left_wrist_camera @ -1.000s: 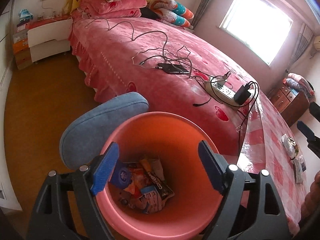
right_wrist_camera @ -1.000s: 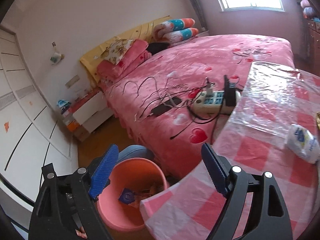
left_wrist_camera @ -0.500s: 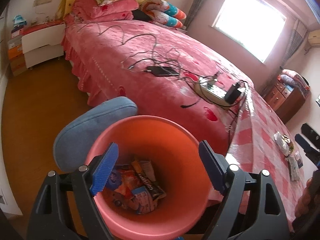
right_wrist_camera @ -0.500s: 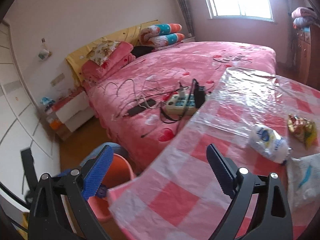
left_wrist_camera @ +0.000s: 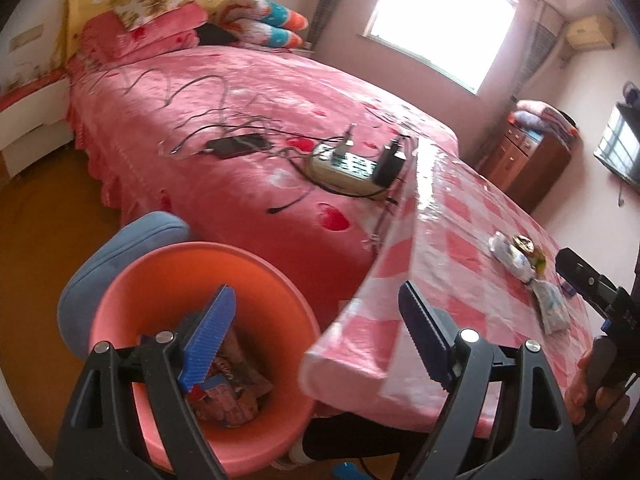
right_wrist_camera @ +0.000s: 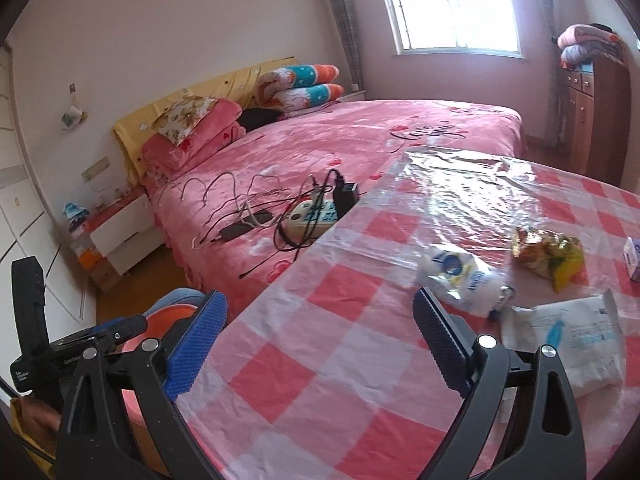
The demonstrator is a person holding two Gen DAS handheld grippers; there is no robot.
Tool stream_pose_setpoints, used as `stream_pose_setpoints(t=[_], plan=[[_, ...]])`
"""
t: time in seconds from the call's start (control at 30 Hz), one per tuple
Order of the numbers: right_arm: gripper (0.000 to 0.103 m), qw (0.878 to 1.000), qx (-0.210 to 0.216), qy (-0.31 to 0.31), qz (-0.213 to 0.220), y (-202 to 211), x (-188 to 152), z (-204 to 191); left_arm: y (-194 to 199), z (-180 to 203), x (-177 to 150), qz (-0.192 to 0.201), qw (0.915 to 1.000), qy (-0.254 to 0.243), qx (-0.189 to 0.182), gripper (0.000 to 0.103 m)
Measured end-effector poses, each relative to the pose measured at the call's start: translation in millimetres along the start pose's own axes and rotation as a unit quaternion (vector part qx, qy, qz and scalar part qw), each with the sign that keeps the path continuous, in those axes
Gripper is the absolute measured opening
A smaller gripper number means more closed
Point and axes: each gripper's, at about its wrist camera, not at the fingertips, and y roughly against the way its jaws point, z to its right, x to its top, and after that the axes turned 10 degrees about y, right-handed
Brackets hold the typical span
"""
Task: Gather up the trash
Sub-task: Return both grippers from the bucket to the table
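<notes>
My left gripper [left_wrist_camera: 314,296] hangs open and empty above the near edge of an orange bin [left_wrist_camera: 248,268] that holds several wrappers [left_wrist_camera: 232,392]. The pink checked table [left_wrist_camera: 460,264] begins just right of the bin. My right gripper [right_wrist_camera: 319,300] stands open and empty over that table [right_wrist_camera: 340,380]. Ahead of it to the right lie a white wrapper with a blue logo [right_wrist_camera: 460,276], a yellow snack bag [right_wrist_camera: 548,252] and a flat white packet [right_wrist_camera: 580,344]. The left wrist view shows the same white wrapper [left_wrist_camera: 510,252] and packet [left_wrist_camera: 552,308].
A blue padded stool [left_wrist_camera: 120,248] stands behind the bin. A power strip [right_wrist_camera: 312,218] with tangled cables and a phone lies on the pink bed [right_wrist_camera: 400,132], against the table's far edge. A small box [right_wrist_camera: 634,256] sits at the table's right. A wooden cabinet [right_wrist_camera: 596,112] stands by the window.
The left gripper has lifted and swung right, so the bin slid to the lower left. The right gripper moved from beside the bin across the table towards the wrappers, and its jaws widened.
</notes>
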Motion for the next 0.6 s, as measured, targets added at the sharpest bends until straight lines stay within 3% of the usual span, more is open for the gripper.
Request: stream_pose_setpoints(t=[0.6], plan=[[0.093,0.998,-0.036,-0.037,0.032,45,-18,72,-19,112,-20,-0.035,0.993,-0.108,-0.032,0.085]])
